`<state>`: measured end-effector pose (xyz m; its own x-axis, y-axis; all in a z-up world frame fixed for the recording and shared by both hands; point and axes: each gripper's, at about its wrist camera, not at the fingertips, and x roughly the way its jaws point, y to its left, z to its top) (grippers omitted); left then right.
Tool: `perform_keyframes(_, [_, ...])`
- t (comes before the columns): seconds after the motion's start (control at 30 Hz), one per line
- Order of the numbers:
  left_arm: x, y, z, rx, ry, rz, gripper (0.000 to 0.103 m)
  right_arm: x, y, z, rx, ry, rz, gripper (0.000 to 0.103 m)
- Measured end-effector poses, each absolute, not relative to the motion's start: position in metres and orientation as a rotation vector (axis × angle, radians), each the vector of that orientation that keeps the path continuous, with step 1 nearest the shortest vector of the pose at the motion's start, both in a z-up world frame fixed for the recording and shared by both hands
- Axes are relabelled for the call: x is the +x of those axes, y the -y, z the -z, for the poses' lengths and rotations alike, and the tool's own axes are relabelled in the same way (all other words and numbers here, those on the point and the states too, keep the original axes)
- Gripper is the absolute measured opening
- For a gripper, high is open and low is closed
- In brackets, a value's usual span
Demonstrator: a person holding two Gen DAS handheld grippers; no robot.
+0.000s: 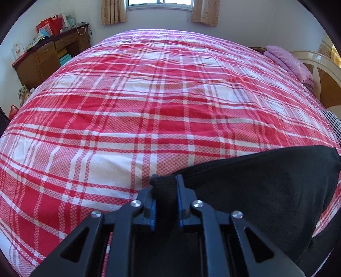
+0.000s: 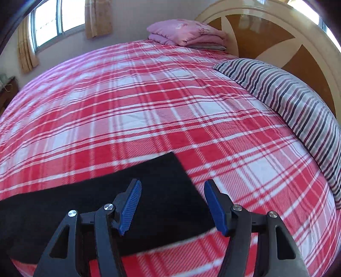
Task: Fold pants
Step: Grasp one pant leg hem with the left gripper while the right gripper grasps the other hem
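Observation:
The black pants (image 1: 262, 191) lie on the red and white plaid bedspread (image 1: 149, 106). My left gripper (image 1: 165, 183) is shut on a ribbed end of the black pants, and the cloth stretches away to the right. In the right wrist view the pants (image 2: 106, 191) lie flat at the lower left. My right gripper (image 2: 172, 191) is open and empty, just above the pants' right edge, with its blue pads (image 2: 130, 206) spread wide.
A folded pink blanket (image 2: 185, 32) and a striped pillow (image 2: 287, 102) lie by the wooden headboard (image 2: 277, 42). A brown desk (image 1: 49, 55) with bags stands at the far left. A curtained window (image 1: 159, 4) is behind the bed.

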<state>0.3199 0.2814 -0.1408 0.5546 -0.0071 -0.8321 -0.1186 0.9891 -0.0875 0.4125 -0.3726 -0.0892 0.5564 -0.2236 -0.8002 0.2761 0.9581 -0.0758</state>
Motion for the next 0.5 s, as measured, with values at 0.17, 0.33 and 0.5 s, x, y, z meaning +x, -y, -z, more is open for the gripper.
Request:
perform_keyframes(0.17, [0.320, -0.285, 0.142, -0.160, -0.972, -0.052, 0.016, 0.442, 0.399, 0.102, 0.108, -0.961, 0.301, 0.063])
perform_keyframes(0.33, [0.322, -0.285, 0.144, -0.160, -0.963, -0.052, 0.016, 0.461, 0.405, 0.118, 0.143, -1.011, 0.257, 0.063])
perform_keyframes(0.5, [0.322, -0.286, 0.146, -0.173, -0.949, -0.061, 0.016, 0.467, 0.403, 0.128, 0.115, -1.028, 0.243, 0.062])
